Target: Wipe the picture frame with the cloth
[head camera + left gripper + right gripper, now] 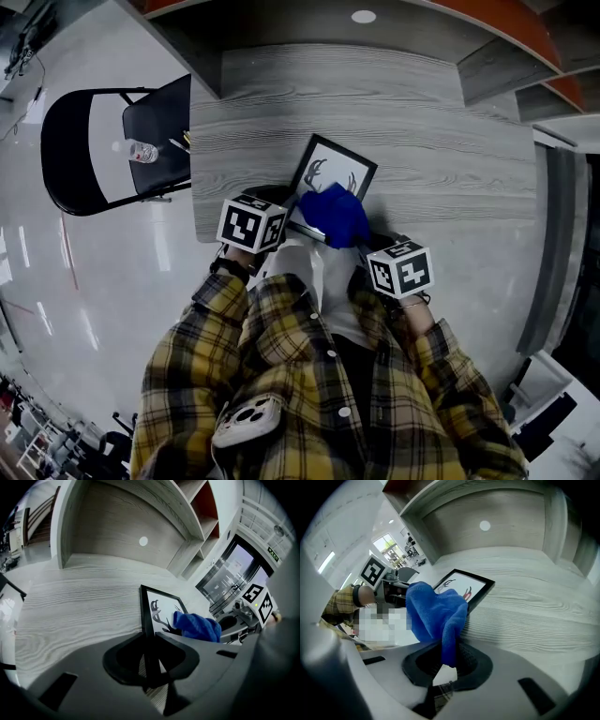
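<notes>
We find the left claw [149, 665] clenched on the near edge of the black picture frame [157, 606], which sits at the near side of the grey wood-grain bench [431, 122]. The right claw [448, 657] grips a blue cloth [433, 609], bunched over the frame's near right corner, partly covering the antler print. A black folding chair [84, 150] stands left of the bench.

**An office interior is showing here**

A long wood-grain desk [422, 159] is running under built-in shelves [205, 524] with orange backs. A glossy pale floor [94, 300] is reflecting light, and a black folding chair [89, 150] is carrying a water bottle [142, 152] beside the desk. Glass doors [228, 577] are standing under a green sign [273, 551].
</notes>
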`<state>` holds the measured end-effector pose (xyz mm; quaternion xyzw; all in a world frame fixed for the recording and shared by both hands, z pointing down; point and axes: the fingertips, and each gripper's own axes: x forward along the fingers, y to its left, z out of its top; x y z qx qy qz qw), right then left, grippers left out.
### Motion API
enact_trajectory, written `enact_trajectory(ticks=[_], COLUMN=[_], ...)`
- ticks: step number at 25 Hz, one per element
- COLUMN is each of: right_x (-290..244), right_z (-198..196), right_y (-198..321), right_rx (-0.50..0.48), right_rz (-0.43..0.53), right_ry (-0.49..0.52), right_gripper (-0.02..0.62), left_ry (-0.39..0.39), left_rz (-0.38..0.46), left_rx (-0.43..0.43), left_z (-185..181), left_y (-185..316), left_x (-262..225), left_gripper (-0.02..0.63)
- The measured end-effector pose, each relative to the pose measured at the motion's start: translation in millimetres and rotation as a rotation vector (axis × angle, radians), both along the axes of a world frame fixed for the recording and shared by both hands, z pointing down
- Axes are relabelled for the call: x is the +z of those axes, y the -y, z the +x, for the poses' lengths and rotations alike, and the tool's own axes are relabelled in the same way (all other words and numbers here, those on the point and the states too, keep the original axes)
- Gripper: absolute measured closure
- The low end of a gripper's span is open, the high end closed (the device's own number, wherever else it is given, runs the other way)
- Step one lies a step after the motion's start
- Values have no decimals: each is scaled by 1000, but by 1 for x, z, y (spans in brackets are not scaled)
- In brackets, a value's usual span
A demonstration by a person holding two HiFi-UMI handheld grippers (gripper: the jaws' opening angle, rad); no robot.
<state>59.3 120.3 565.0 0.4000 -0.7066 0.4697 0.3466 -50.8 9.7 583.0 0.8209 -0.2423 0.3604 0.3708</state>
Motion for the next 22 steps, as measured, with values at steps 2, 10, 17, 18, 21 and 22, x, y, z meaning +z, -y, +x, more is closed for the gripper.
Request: enact_trajectory(ticks=[2,10,17,18,21,22], right_x=[2,-49,-133,-146,-189,-205], right_z=[14,24,22,23,29,30], right_y=[-2,14,55,62,89,96], right_rx=[27,111,72,60,37,34], right_rz=[-2,110,304,341,490,546], right_ry=[-19,103,215,222,257,271], right_gripper=[554,554,554,554,554,554], left_ry=[2,-16,-100,-125,-217,-252], left_rz=[2,82,166,191,282,311], left_rx=[-2,-16,-131,-152,-201,-211], left_z=[0,4,1,4,16,22], left_y=[0,2,17,22,41,46], left_x=[1,-9,-64,-79,-129,-148], left_gripper=[528,528,528,528,528,529])
